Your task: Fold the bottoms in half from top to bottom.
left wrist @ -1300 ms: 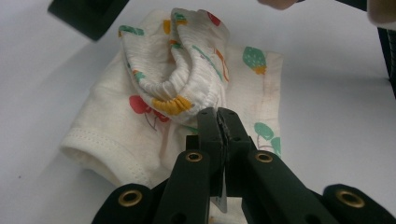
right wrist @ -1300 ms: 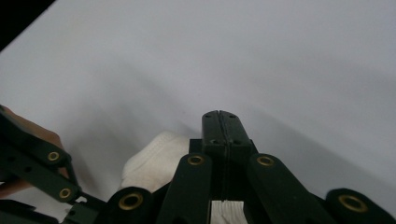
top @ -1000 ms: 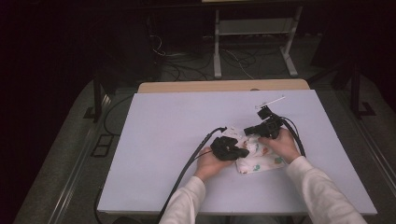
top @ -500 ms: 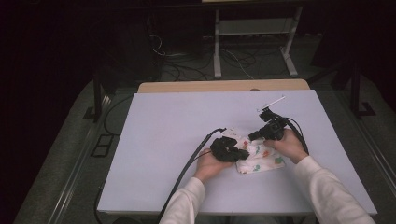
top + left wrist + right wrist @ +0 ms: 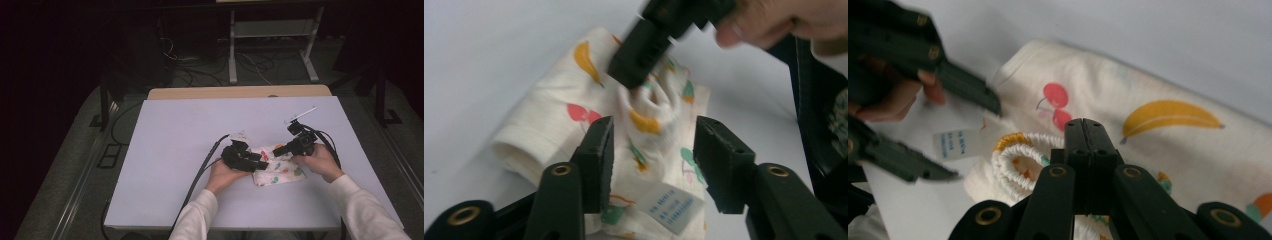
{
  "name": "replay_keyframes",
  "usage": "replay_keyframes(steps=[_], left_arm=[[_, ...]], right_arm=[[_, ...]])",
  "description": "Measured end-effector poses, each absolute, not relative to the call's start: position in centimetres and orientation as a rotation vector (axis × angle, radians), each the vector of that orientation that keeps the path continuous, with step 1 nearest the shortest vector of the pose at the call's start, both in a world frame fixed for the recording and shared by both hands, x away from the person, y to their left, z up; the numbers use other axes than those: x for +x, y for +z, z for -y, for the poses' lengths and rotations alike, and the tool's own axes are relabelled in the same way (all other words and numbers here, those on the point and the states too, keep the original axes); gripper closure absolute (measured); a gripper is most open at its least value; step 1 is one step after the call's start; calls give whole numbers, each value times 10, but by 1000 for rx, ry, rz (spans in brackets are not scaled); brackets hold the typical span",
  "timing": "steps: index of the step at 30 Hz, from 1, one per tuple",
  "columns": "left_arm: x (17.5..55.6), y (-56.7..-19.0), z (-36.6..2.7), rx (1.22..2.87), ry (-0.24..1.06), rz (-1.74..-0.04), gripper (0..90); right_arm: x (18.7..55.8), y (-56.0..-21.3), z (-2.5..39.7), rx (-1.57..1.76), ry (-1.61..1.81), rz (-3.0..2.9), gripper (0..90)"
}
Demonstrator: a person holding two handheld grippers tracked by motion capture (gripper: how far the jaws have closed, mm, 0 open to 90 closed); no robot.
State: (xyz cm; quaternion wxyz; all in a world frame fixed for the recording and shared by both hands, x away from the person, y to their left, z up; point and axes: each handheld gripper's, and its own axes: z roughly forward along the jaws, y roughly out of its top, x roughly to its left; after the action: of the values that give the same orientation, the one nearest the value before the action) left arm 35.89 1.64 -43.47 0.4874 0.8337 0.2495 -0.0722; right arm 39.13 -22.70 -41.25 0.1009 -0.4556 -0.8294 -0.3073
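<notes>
a: item one, the cloth (image 5: 589,120). where is it, and what is it?

b: small white garment printed with fruit, folded, lying on the table (image 5: 175,135). it sits between and just ahead of the left gripper (image 5: 651,145), whose jaws stand open on either side of a raised fold. a white label (image 5: 672,205) lies close under the jaw on the right of that view

a: item two, the right gripper?

b: right gripper (image 5: 1087,135), jaws closed together. a ribbed elastic edge (image 5: 1013,160) bunches just beside and under their tips. in the left gripper view the same tips press down into a pucker of cloth, so i judge it is pinching fabric, though the pinch itself is hidden

a: why held so?

b: my reading only: the right pinches and lifts a bit of cloth to raise a fold, and the left waits open astride it, placed to take hold once enough fabric stands between its jaws

a: item three, changes against the earlier high view?

b: slight. half a second ago the right gripper stood a little farther up the table from the garment; it now sits lower and closer over the cloth's edge. the left gripper and the garment lie much as they did. the hand (image 5: 325,162) has shifted with its tool
</notes>
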Motion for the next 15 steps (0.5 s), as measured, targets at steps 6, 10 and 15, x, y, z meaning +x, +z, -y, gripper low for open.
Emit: replay_keyframes(steps=[6,10,15], left_arm=[[362,-433,-20,1990,-158,-658,417],[365,-432,-21,1957,-158,-701,364],[366,-432,-23,1941,-153,-740,303]], right_arm=[[376,-412,233,-1333,-941,2444,882],[366,-412,235,-1318,-950,2454,882],[349,-414,234,-1305,-947,2458,882]])
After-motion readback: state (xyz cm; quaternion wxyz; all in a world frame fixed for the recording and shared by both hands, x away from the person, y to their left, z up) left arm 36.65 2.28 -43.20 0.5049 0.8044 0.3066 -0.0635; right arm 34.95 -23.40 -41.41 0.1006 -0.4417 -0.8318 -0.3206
